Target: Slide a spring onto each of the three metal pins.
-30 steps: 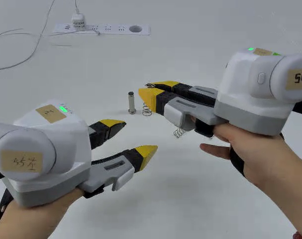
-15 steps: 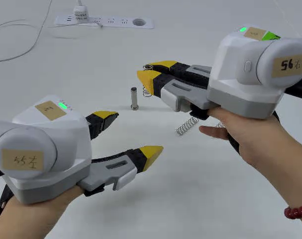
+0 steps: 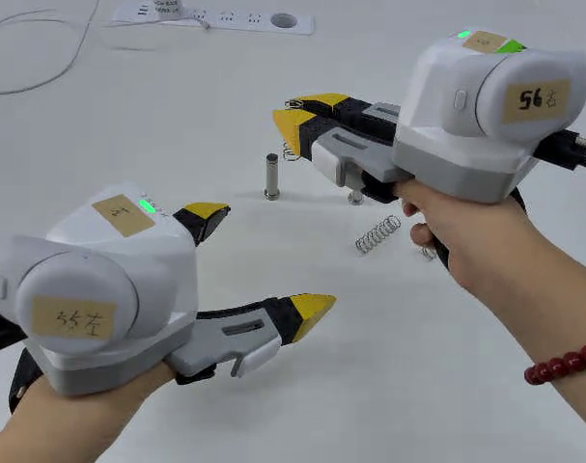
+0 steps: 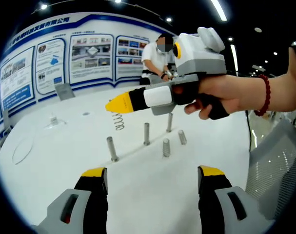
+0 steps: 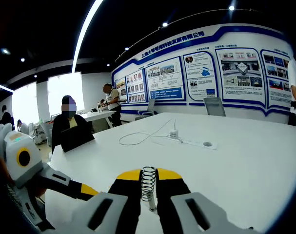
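White, smooth and matt, the table (image 3: 177, 116) carries all the work, and a power strip (image 3: 215, 17) lies at its far edge.

Progress: none of the three pins is fitted yet. In the left gripper view the nearest pin (image 4: 111, 148), the middle pin (image 4: 146, 133) and the far pin (image 4: 169, 122) stand upright in a row. They are plain grey metal cylinders, and each one is bare.

Your right tool (image 5: 148, 175) is clamped on one spring (image 5: 148, 187), a thin coil of bright wire. The coil hangs from the yellow tips above the table, near the row of pins but on none of them.

One loose spring (image 3: 377, 234) lies on its side on the table near the pins. A second loose spring (image 3: 428, 253) is partly hidden by your right hand.

Your left tool (image 3: 259, 265) holds nothing, and its jaws stand wide apart.

Judgement: all three fittings remain, and the first is in hand.
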Demonstrator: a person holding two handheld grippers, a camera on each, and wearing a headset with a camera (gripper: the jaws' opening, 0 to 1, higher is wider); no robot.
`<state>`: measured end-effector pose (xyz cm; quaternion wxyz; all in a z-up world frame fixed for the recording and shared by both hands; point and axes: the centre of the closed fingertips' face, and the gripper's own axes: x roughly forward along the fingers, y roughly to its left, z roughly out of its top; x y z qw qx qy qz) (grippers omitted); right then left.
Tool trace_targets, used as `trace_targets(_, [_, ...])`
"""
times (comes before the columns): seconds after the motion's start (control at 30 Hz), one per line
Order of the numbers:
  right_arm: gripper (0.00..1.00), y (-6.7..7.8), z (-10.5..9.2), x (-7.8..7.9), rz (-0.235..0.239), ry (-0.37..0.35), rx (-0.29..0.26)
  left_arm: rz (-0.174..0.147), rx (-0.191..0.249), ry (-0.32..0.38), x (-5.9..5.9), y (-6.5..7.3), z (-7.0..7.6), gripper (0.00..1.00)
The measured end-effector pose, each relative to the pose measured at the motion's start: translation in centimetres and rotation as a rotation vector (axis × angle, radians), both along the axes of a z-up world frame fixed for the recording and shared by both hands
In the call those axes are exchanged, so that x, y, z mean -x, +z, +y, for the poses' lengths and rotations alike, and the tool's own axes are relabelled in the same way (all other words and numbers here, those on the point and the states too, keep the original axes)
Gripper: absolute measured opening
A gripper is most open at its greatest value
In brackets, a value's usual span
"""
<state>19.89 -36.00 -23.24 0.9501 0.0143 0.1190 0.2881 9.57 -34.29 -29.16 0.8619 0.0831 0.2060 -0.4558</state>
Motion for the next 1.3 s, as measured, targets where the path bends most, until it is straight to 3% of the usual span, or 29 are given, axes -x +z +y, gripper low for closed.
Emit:
trace_targets(0.33, [0.11,-0.7,0.6,-1.5,-0.013,-0.012,-0.014,-0.002,0.007,0.009,0.0,-0.2,0.1,0.86])
trace_targets(0.53, [0.11,-1.8,0.8,-1.6,-0.009,-0.001,0.027,-0.003,0.016,0.012,0.0,-0.1,0.1,0.91])
trace_targets(0.87, [0.11,-2.0,1.5,-1.5,-0.018,0.017,0.03,0.007,0.012,0.014,0.0,-0.2,0.2,0.91])
trace_targets(1.13, [0.12,-1.9,1.7,-1.3,-0.057,0.016,0.083,0.006,0.009,0.01,0.0,-0.3,0.1,0.91])
trace_targets(1.3, [0.12,-2.9,1.9,-0.9,-0.049,0.039,0.139,0.007,0.008,0.009,0.0,-0.3,0.1,0.91])
